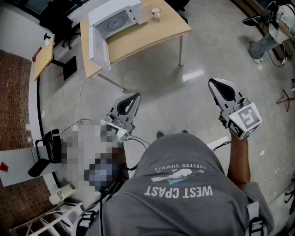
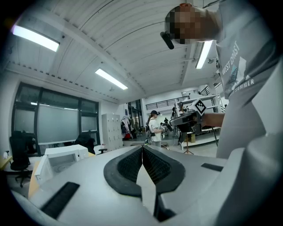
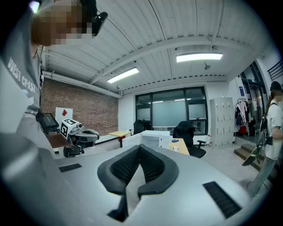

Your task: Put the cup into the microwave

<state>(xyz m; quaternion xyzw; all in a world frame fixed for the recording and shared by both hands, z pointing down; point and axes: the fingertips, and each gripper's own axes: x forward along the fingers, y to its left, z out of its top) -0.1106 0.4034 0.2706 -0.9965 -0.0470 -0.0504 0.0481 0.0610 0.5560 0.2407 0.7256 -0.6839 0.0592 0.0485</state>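
Head view: the person stands on the floor (image 1: 193,60), well apart from the wooden tabletop (image 1: 152,33). On it stands the white microwave (image 1: 117,19), its door (image 1: 99,46) swung open. The cup (image 1: 156,13) sits upright on the tabletop just beside the microwave's right side, outside it. The left gripper (image 1: 132,98) and the right gripper (image 1: 215,85) are held out level over the floor, and neither carries anything.

Left gripper view: the fingers (image 2: 128,165) meet along their whole length, with nothing between them. The microwave appears far off at lower left.

Right gripper view: the fingers (image 3: 152,165) are likewise pressed together and empty. Beyond them are the open microwave and the small cup beside it.
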